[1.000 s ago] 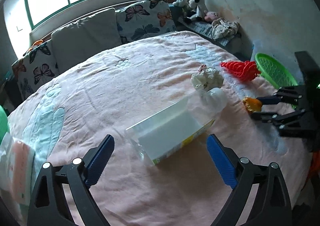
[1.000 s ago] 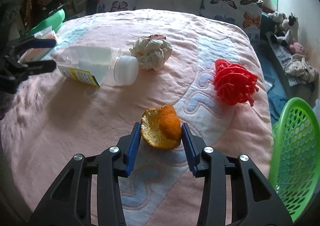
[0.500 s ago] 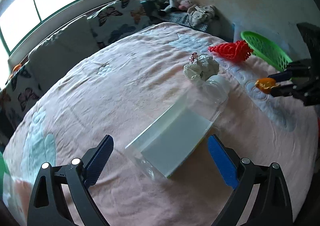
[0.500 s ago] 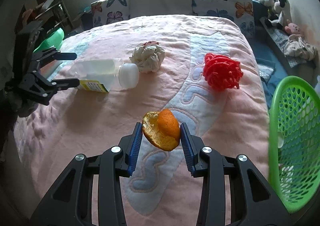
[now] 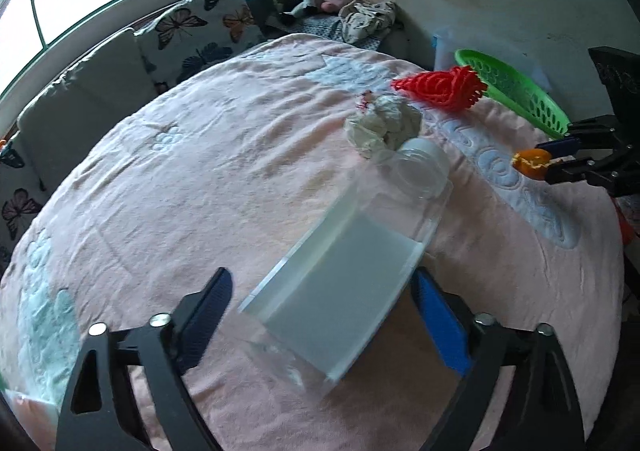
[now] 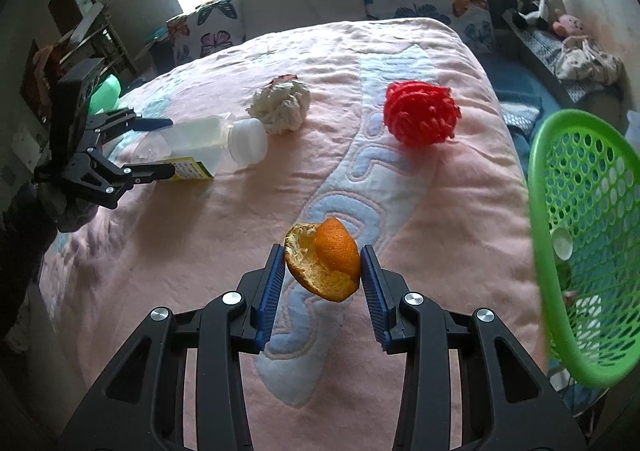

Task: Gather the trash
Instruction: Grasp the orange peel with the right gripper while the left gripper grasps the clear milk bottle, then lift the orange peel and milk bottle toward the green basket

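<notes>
A pink bedspread [image 5: 168,211] fills the view. The left gripper [image 5: 324,315] reaches in from the bottom, its blue-padded fingers [image 5: 440,319] spread wide on either side of a clear plastic bottle [image 5: 348,267] lying on its side. The bottle's white cap [image 5: 424,155] points away, touching a crumpled paper ball [image 5: 384,123]. Beyond lies a red mesh bundle [image 5: 444,85], beside a green basket [image 5: 516,91]. At far right, the right gripper [image 5: 560,161] pinches an orange peel [image 5: 532,165].

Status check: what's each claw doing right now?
Right gripper shut on orange peel, green basket beside it. Left gripper open around bottle. Nothing blocking.
</notes>
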`<state>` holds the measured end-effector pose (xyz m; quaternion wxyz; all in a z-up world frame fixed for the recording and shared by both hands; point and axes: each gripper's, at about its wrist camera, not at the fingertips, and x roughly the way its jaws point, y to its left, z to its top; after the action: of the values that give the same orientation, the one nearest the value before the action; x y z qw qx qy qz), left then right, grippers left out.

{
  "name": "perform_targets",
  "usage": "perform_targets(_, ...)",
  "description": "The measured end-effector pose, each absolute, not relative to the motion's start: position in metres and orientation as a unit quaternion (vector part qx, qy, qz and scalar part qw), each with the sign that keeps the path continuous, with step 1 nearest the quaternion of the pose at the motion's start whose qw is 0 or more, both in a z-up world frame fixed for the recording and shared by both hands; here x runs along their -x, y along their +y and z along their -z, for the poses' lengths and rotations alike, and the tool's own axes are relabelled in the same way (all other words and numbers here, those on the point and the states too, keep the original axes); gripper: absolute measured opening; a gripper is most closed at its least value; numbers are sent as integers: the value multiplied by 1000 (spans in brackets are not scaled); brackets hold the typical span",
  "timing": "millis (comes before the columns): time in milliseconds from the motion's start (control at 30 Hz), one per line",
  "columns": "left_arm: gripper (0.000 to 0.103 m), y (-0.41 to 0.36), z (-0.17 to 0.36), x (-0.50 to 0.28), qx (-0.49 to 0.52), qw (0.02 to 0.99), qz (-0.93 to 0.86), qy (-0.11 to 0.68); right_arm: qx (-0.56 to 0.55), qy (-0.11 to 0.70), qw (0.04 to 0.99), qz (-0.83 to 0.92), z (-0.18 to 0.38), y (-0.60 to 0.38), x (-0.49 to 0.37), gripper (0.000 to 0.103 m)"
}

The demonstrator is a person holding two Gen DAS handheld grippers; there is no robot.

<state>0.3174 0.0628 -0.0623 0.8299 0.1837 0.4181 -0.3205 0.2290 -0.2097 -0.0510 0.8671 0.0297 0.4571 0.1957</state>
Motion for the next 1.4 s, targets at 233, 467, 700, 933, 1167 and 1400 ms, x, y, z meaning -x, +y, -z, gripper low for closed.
perform_targets(233,75,63,60,-302,-178,839,310,410,-45,453,870,-190,51,-216,-226,40)
perform_targets(467,67,55,57,-282,-159,843,300,417,-61,449,873,-184,49,-223,-219,40)
perform_targets(700,67,50,61,-270,-162,862,270,397,-67,443,877,-176,45,-231,-210,40)
perform_targets(933,62,46,44,-250,-136,880,241,385,-75,433,883,-167,39,-244,-199,40)
perform_targets(1167,58,39,15,-218,-107,899,217,364,-83,421,888,-165,33,-258,-184,40)
perform_targets(1400,56,28,-9,-194,-89,910,202,351,-90,404,896,-159,24,-277,-171,40)
